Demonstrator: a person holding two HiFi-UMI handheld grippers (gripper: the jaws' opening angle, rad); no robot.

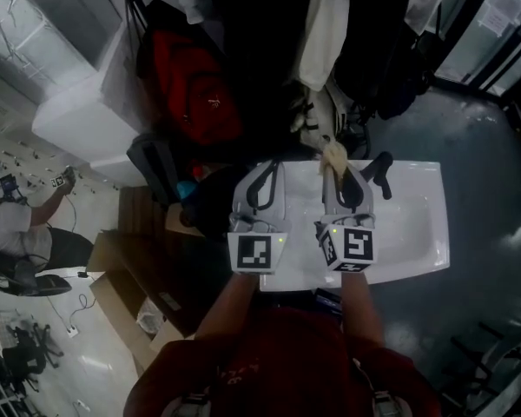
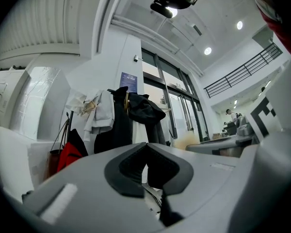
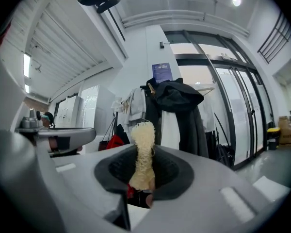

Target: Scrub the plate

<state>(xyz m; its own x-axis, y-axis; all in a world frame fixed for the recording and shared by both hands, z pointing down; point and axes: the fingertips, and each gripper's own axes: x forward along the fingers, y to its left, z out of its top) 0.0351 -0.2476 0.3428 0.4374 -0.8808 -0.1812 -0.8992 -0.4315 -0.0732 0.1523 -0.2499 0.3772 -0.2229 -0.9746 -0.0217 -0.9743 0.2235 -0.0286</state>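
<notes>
One white tabletop [image 1: 417, 224] is seen below the two grippers, its surface bare apart from a single dark curved object [image 1: 380, 170] at the far edge; what that object is cannot be told. A plate cannot be made out in any view. Beyond the far edge, several dark and pale garments [image 1: 323, 33] are hung together, and one red bag [image 1: 191, 85] is set beside them, off the far left corner. Cardboard boxes [image 1: 126, 294] are laid on the floor off the left edge, and one seated person [image 1: 17, 233] is seen further left.

The left gripper [image 1: 269, 170] is held over the near left corner of the tabletop. Its fingers [image 2: 131, 166] are brought together at the tips, with nothing between them. The right gripper [image 1: 340, 174] is held just beside it, over the near edge. Its fingers [image 3: 177, 171] are closed on one cream, fibrous scrubber [image 3: 143, 140], which is held upright and stands out past the fingertips toward the far edge. One marker cube [image 1: 259, 252] is carried on each gripper, two in all.
</notes>
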